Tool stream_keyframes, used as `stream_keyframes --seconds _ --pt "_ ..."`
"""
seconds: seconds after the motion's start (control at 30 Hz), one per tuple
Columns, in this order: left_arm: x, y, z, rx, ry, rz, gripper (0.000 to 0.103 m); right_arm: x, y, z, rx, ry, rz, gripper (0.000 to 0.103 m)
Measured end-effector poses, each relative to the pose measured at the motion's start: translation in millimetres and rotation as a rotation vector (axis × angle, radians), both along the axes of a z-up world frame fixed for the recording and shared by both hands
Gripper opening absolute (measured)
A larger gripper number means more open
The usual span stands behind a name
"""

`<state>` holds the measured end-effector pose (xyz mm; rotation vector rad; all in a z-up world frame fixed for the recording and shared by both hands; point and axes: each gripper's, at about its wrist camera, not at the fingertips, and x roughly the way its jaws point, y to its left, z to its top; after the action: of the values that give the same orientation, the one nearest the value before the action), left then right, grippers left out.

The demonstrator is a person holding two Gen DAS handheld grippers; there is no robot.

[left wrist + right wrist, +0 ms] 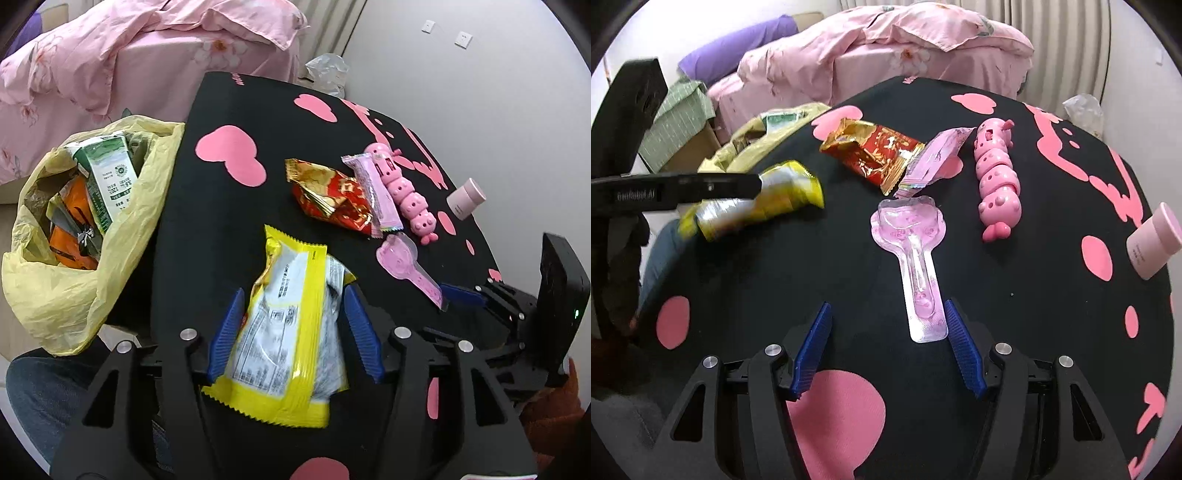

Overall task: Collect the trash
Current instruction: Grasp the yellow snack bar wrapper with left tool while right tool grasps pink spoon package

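My left gripper (293,301) is shut on a yellow and white snack wrapper (291,332), held above the black table; the wrapper also shows blurred in the right wrist view (757,206). A yellow plastic trash bag (70,280) hangs at the table's left edge, holding a green carton (107,177) and orange packets. My right gripper (886,317) is open, with the handle end of a clear pink spoon-shaped blister pack (916,258) just inside its right finger. A red and gold wrapper (871,151) and a pink wrapper (934,155) lie further out.
A pink caterpillar toy (997,181) and a pink jar (1152,240) lie on the black tablecloth with pink patches (1015,332). A bed with pink bedding (886,48) stands behind. A clear crumpled bag (327,72) sits past the far edge.
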<state>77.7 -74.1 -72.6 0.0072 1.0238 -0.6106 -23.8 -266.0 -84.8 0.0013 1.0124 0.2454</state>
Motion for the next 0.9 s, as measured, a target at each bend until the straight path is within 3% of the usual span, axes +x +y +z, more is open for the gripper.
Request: stream_keyframes --seconds 0.13,0.2,0.3,0.37,0.5,0.6,0.77,0.9 --pt "-1 2 3 -0.026 -0.004 -0.015 0.067 0 -5 12 0.008 -0.072 -0.014 0.060" --pt "-2 4 9 -0.044 -0.025 -0.024 0.079 4 -3 17 0.008 -0.108 0.026 0.059" --pt "-4 9 19 -0.071 -0.083 -0.036 0.085 18 0 18 -0.042 -0.139 0.035 0.059" --pt "-5 12 24 -0.075 -0.107 -0.044 0.086 29 -2 15 -0.041 -0.135 0.043 0.052" --pt "-7 19 27 -0.087 -0.120 -0.061 0.089 47 -7 8 -0.010 -0.087 0.037 0.051" --pt "-9 18 26 -0.070 -0.120 -0.088 0.089 49 -6 6 -0.023 -0.064 0.040 0.036" --pt "-7 5 15 -0.039 -0.056 -0.171 0.089 30 -11 20 -0.026 -0.121 0.002 0.036" --pt "-2 -19 4 0.084 -0.078 -0.227 0.089 14 -23 33 -0.014 -0.168 -0.050 0.036"
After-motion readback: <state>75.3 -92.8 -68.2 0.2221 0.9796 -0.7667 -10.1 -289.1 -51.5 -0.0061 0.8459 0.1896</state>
